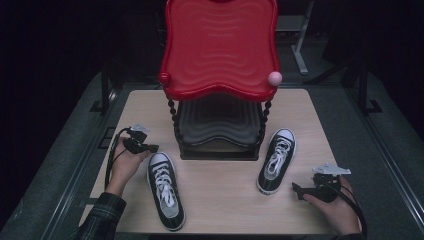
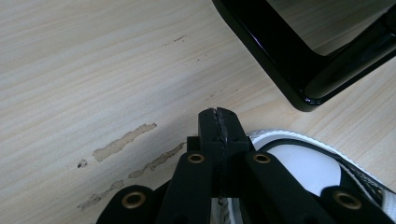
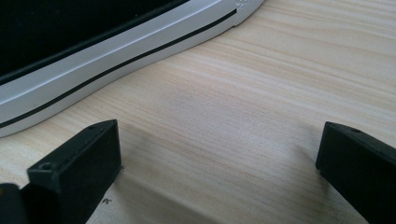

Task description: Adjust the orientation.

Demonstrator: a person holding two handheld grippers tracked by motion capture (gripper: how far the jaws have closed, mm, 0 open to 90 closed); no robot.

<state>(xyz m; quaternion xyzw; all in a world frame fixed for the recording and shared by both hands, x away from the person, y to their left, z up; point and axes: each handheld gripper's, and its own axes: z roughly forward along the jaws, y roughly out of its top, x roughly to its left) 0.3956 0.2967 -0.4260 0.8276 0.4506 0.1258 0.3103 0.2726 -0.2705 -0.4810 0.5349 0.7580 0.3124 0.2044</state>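
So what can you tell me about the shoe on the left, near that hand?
The left sneaker is a black canvas-looking low-top with a white rubber toe cap, a white sole edge and white laces. It lies flat on its sole on the wooden table, toe pointing toward the red-topped rack. The left gripper, jaws shut, sits by its toe; contact is unclear.

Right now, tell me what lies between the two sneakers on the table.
In the high view, bare wooden tabletop lies between the left sneaker and the right sneaker; the black rack base sits just behind that gap.
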